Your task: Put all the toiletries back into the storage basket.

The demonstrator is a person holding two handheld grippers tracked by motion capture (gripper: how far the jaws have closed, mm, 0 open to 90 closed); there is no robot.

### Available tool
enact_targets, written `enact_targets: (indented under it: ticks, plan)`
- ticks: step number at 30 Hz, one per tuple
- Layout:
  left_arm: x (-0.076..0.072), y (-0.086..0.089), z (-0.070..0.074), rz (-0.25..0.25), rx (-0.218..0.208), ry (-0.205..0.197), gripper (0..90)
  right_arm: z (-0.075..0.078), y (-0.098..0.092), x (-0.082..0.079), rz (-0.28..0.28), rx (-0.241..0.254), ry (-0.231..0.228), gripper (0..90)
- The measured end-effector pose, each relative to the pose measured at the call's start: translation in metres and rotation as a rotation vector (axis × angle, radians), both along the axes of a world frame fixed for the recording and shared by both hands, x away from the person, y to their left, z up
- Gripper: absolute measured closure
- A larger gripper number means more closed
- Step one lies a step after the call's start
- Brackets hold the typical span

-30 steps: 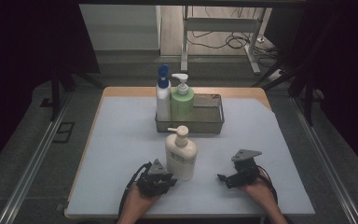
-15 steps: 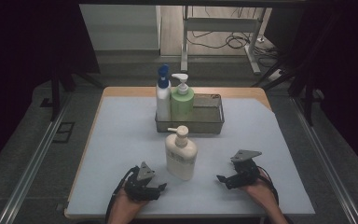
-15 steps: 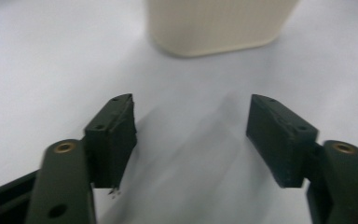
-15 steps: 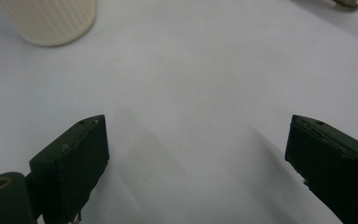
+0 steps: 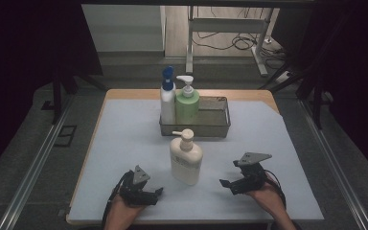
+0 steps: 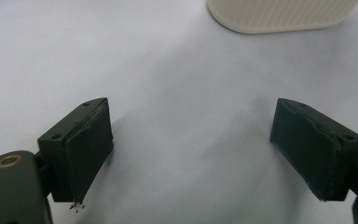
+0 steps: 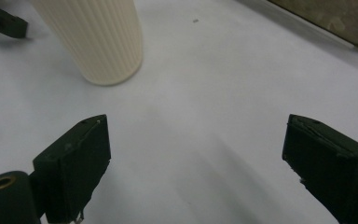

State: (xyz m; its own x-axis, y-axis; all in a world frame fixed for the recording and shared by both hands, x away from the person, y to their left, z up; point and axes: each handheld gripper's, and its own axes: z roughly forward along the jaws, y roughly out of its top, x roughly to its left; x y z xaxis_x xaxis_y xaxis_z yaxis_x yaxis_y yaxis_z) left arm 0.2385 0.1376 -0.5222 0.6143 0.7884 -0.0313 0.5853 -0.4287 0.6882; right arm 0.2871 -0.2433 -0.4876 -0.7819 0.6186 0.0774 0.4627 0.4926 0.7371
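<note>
Both grippers gaping, empty: left gripper (image 5: 141, 191) backing off cream bottle (image 5: 186, 158) toward near-left table (image 5: 124, 139); right gripper (image 5: 237, 181) idling.

cream pump bottle (image 5: 186, 158) upright on mat | blue-capped (image 5: 167, 98), green bottles (image 5: 187, 103) in basket (image 5: 218, 125)

A pale blue-white sheet (image 5: 124, 143) is laid over the table, with tan wood (image 5: 139, 94) exposed along the far edge. The cream pump bottle (image 5: 186, 154) is marked by fine vertical ribbing, seen close in the right gripper view (image 7: 98, 37). A dark grey mesh basket (image 5: 215, 125) is noted behind it. In the basket, a white bottle (image 5: 167, 103) with a blue cap and a light green bottle (image 5: 187, 104) with a white pump are recorded. Both the left gripper (image 5: 143, 194) and the right gripper (image 5: 235, 184) are black, each topped by a grey plate.
</note>
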Motion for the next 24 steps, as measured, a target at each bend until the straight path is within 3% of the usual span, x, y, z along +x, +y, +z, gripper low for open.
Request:
enact_targets:
  ticks: [20,24]
  plan:
    - [-0.001,0.000,-0.002,0.004,-0.006,-0.004,12.3,0.031,0.034,-0.005,0.083,0.064,0.012,8.6]
    - [-0.001,0.000,-0.002,0.005,-0.006,-0.005,12.3,0.038,0.043,-0.004,0.100,0.072,-0.002,9.7]
